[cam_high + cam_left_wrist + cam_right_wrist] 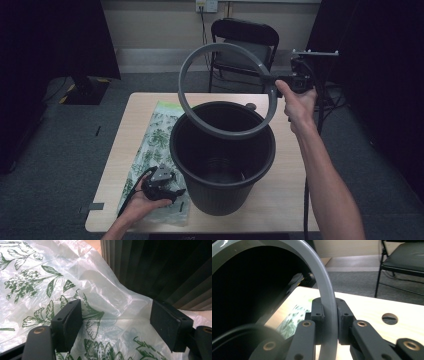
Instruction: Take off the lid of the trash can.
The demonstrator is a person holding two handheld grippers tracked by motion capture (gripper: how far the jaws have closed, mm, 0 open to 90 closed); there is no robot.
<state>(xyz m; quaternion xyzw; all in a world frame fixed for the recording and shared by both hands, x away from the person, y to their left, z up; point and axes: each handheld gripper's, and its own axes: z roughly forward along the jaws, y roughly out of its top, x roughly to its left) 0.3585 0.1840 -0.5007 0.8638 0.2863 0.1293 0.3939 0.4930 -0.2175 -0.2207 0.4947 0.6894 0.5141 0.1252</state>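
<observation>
A dark ribbed bin (pixel 222 165) stands on the wooden table (pixel 295 170). A grey plastic ring (pixel 207 52) is held tilted in the air above the bin's far rim, with my right gripper (pixel 277 80) shut on its right edge. In the right gripper view the grey ring (pixel 327 307) runs between the two pads (pixel 317 311). A clear plastic bag with a green leaf print (pixel 152 145) lies flat on the table left of the bin. My left gripper (pixel 172 187) rests low over the bag's near end, open. The bag (pixel 37 285) and the bin's wall (pixel 160 267) lie ahead of its jaws.
A black folding chair (pixel 245 47) stands behind the table, with cables and a wall socket (pixel 207 6) past it. A round hole (pixel 390 318) sits in the tabletop near the far edge. Dark curtains flank both sides. Grey carpet surrounds the table.
</observation>
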